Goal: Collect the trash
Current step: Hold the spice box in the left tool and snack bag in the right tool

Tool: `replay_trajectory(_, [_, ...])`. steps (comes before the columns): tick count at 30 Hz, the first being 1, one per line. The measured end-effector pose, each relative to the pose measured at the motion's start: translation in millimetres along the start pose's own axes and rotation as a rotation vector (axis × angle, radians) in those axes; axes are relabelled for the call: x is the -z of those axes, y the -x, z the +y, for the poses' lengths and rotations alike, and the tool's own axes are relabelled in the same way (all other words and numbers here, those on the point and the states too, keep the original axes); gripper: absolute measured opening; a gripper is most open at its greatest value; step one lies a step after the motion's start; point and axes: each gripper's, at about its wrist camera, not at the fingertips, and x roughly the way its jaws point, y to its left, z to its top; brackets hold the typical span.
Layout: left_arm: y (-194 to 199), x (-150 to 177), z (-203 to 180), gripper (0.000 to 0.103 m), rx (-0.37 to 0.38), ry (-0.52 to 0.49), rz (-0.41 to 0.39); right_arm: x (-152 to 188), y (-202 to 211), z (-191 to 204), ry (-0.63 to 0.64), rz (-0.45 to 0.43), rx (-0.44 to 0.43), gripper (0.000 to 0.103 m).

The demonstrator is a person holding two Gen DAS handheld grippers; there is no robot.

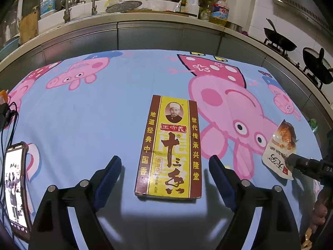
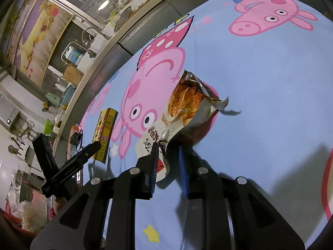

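On the blue cartoon-pig tablecloth [image 1: 83, 114]: one flat yellow-and-brown cardboard spice box [image 1: 169, 148], one torn white-and-orange foil snack wrapper [image 2: 187, 102], one lit smartphone in a dark case [image 1: 15, 189]; on the stove behind, two black woks [image 1: 280, 39].

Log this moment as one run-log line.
left gripper: open, spice box between jaws, ungripped | right gripper: jaws apart around snack wrapper | cloth

Left gripper [image 1: 165, 169]: matte black frame, triangular cut-outs, round silver screws, ribbed dark blue pads.
Right gripper [image 2: 167, 152]: same black frame, silver screws, brighter blue ribbed pads.
Marking: white letters on its black finger, too small to read.
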Motion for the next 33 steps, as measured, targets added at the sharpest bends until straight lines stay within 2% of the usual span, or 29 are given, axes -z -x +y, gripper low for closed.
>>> replay_trajectory(33, [-0.2, 0.5, -1.9, 0.089, 0.003, 0.002, -0.003, -0.3, 3.4, -3.1, -0.012, -0.009, -0.002, 0.022])
